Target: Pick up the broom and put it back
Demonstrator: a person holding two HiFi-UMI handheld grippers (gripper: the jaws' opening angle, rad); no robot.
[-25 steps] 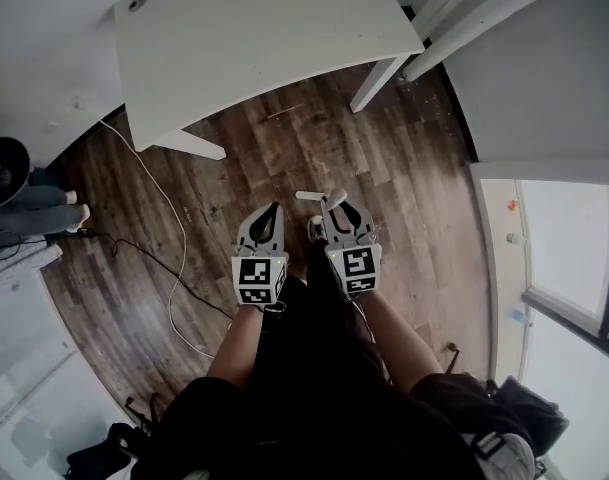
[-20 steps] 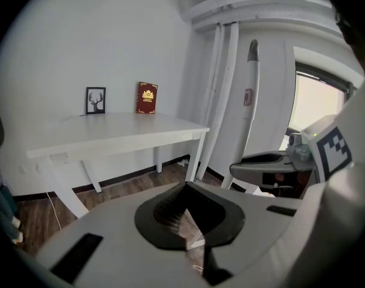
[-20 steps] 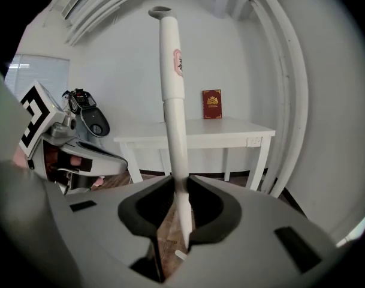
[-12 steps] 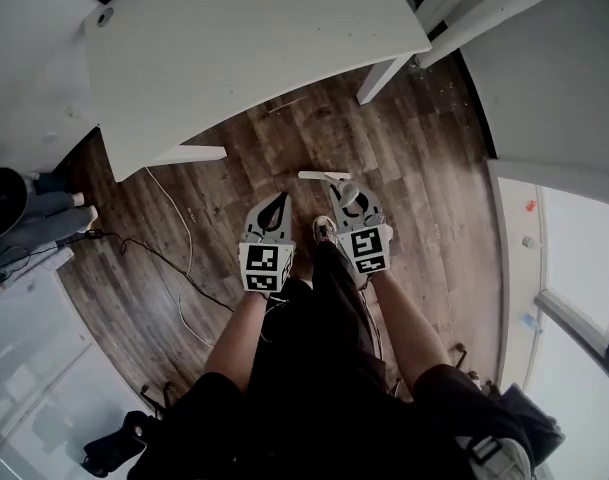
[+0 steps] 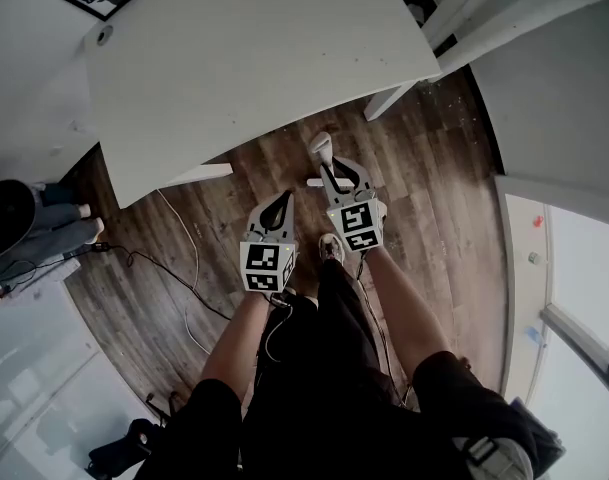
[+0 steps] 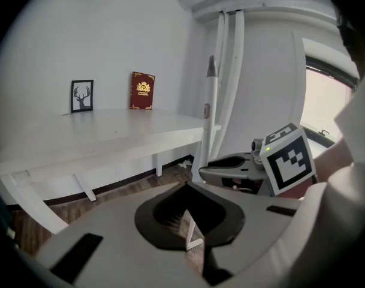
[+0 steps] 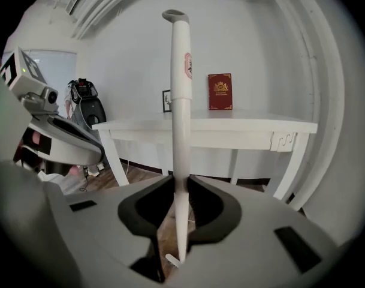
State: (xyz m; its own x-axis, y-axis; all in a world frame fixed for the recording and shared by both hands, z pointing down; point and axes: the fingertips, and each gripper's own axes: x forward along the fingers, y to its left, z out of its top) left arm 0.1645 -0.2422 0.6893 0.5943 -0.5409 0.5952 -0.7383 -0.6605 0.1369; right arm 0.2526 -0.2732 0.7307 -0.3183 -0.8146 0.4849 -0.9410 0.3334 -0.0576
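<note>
The broom (image 7: 181, 101) stands upright in the right gripper (image 7: 181, 188), whose jaws are clamped on the lower part of its white handle. The handle's top rises well above the gripper, and the head hardly shows (only a white sliver below the jaws). The left gripper (image 6: 185, 188) is just beside it, jaws pressed together on nothing.

The pick-up looks done, so the carrying-back step seems to be in hand. Next, I judge, the broom must be brought to its resting spot, probably against a wall or in a corner. It should be leaned or stood there before the right jaws let go. With only 1 gripper on a long handle, it could swing or slip.

The floor (image 5: 424, 168) is dark wood planks, with a white cable (image 5: 179, 238) trailing across it. A white table (image 5: 254, 58) stands ahead against a white wall, bearing 1 red book (image 7: 219, 92) and 1 small framed deer picture (image 6: 82, 95). A bright window (image 5: 574, 258) lies to the right.
</note>
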